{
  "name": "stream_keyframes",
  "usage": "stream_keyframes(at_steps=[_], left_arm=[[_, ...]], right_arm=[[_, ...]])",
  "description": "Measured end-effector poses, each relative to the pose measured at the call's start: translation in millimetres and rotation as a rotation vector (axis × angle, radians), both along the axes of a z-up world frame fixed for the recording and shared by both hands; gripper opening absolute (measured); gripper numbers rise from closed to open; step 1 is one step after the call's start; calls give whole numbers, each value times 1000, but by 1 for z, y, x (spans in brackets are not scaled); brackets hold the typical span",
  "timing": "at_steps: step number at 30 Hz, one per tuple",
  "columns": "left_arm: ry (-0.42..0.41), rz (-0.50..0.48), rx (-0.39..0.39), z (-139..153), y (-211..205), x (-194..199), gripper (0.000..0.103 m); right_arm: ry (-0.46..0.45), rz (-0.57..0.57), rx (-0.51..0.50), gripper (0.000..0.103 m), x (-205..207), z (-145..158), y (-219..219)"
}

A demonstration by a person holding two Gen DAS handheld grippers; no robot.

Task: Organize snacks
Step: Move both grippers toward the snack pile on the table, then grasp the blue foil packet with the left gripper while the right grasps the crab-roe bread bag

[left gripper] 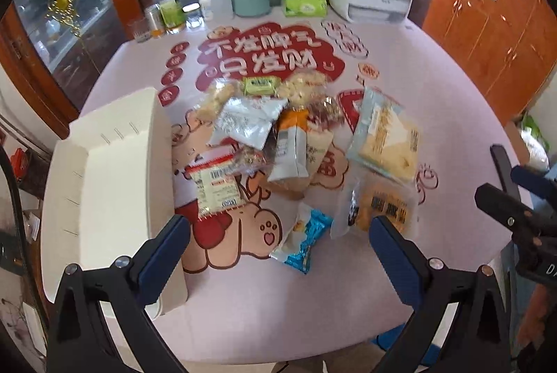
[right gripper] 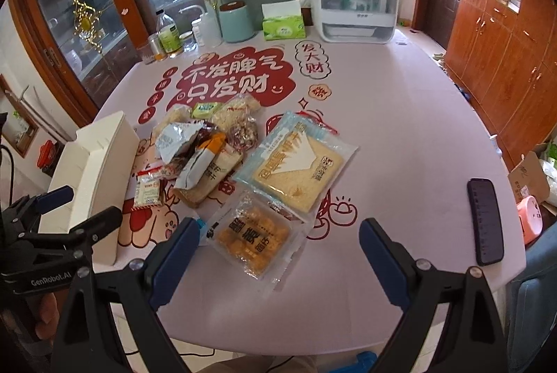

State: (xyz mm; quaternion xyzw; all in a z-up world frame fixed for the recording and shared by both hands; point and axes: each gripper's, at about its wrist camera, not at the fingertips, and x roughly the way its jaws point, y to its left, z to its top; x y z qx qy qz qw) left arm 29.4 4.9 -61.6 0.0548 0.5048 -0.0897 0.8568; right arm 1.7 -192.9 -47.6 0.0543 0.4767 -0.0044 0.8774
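On the pink printed bench (right gripper: 400, 115) we see a white bin (left gripper: 115, 185) beside a heap of crinkly snack packets (left gripper: 278, 133), largest the sliced-bread pack (right gripper: 296, 164), both tongs (left gripper: 278, 244) (right gripper: 278, 244) spread apart, empty.

The blue packet (right gripper: 200, 223) hides behind the right claw (right gripper: 278, 246).

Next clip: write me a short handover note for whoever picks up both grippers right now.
Left gripper: open, empty, above the table's near edge.
Right gripper: open, empty, over the clear packet of golden-brown snacks.
White rectangular plastic bin: at the left, nothing visible inside.
Heap of assorted snack packets: mid-table on the pink printed tablecloth.
Done: nothing sorted yet.
Left: move every packet into the bin.
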Motion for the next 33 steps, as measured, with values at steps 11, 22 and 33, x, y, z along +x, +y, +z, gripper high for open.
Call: stream_keyframes(at_steps=[11,22,33], left_arm=[[112,-28,73,-53,-5,10,102],[195,-91,126,-92,-15,17,102],[270,-88,107,-129,-6,34,100]], right_arm=[[43,100,-73,94,11,-44,1],[38,325,-144,94,11,-72,16],[37,557,-152,94,19,-99,32]])
